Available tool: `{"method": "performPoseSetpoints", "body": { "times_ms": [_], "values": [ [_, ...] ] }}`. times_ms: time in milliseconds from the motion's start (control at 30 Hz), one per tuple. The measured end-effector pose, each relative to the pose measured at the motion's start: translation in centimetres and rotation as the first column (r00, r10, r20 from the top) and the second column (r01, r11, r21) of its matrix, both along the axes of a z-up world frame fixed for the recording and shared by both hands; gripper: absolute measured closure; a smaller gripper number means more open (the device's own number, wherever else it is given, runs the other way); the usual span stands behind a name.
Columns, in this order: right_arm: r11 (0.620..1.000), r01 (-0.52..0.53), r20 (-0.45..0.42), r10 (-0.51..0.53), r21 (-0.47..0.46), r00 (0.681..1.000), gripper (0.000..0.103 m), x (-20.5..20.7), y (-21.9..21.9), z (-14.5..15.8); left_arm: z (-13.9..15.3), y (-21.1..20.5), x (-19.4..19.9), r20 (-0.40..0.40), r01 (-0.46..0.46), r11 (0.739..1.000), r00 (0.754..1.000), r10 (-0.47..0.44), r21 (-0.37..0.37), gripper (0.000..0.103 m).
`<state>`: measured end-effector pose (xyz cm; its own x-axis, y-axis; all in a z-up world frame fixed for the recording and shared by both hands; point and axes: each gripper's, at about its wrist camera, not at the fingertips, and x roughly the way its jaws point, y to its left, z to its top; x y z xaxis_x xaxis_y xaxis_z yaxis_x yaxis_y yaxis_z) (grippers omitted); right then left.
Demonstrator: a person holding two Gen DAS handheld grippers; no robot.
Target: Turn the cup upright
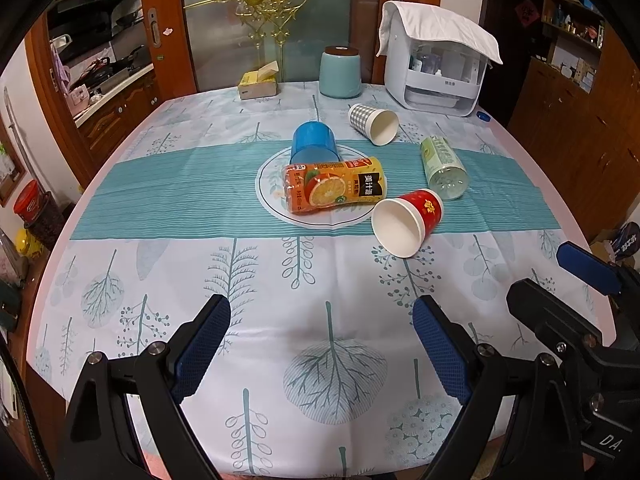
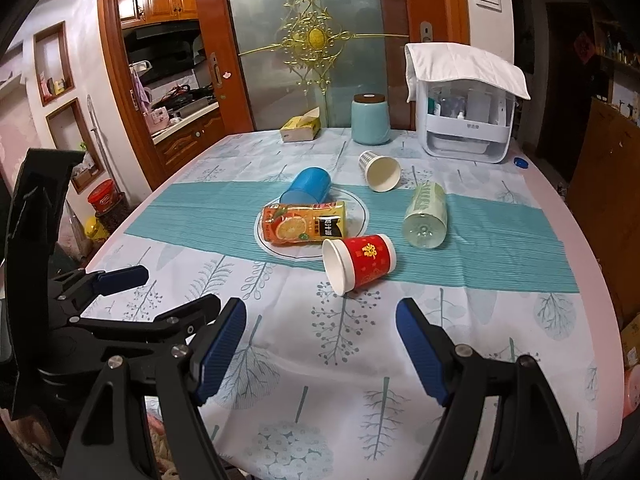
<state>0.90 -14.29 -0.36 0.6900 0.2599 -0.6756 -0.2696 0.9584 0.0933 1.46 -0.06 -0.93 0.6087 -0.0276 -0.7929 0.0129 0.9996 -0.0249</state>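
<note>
A red paper cup (image 1: 408,220) (image 2: 358,262) lies on its side near the table's middle, mouth toward me. A grey checked paper cup (image 1: 374,123) (image 2: 379,171) lies on its side farther back. A blue cup (image 1: 314,142) (image 2: 308,191) lies tipped over by the round mat. My left gripper (image 1: 322,314) is open and empty above the near tablecloth. My right gripper (image 2: 322,316) is open and empty, a short way in front of the red cup. The right gripper also shows at the right edge of the left wrist view (image 1: 560,284).
An orange juice bottle (image 1: 334,190) (image 2: 304,227) lies on the round mat. A green clear bottle (image 1: 442,166) (image 2: 426,216) lies to the right. A teal jar (image 1: 340,72), a tissue box (image 1: 258,82) and a white appliance (image 1: 436,68) stand at the back. Table edge (image 2: 600,280) on the right.
</note>
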Motion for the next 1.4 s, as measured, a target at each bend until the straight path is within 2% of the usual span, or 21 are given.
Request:
{"method": "performPoseSetpoints", "body": {
  "times_ms": [233, 700, 800, 900, 1000, 1200, 1400],
  "values": [
    [0.998, -0.015, 0.034, 0.018, -0.064, 0.999, 0.025, 0.3, 0.7, -0.1, -0.2, 0.2, 0.5, -0.009, -0.005, 1.0, 1.0, 0.004, -0.009, 0.012],
    [0.989, -0.08, 0.054, 0.088, -0.125, 0.995, 0.026, 2.8, 1.0, 0.2, -1.1, 1.1, 4.0, -0.033, -0.024, 1.0, 0.999, 0.023, -0.002, 0.012],
    [0.98, -0.109, 0.059, 0.121, -0.169, 0.991, 0.025, 3.9, 1.0, -0.2, -1.6, 1.3, 5.1, -0.05, -0.028, 1.0, 0.998, 0.027, -0.01, 0.011],
    [0.96, -0.151, 0.101, 0.178, -0.234, 0.979, 0.025, 4.8, 1.1, -0.7, -2.3, 1.5, 6.3, -0.061, -0.031, 1.0, 0.998, 0.031, 0.001, 0.012],
    [0.935, -0.199, 0.139, 0.248, -0.295, 0.959, 0.026, 6.0, 0.7, -1.7, -3.3, 1.7, 7.5, -0.084, -0.032, 0.999, 0.996, 0.032, 0.003, 0.012],
    [0.856, -0.289, 0.114, 0.369, -0.429, 0.922, 0.026, 9.0, 0.1, -5.6, -6.0, 2.3, 10.0, -0.156, -0.045, 0.999, 0.987, 0.042, -0.016, 0.011],
    [0.709, -0.333, 0.128, 0.511, -0.621, 0.85, 0.026, 9.7, 1.6, -8.7, -7.7, 2.8, 11.7, -0.186, -0.065, 0.998, 0.981, 0.06, -0.021, 0.012]
  ]
}}
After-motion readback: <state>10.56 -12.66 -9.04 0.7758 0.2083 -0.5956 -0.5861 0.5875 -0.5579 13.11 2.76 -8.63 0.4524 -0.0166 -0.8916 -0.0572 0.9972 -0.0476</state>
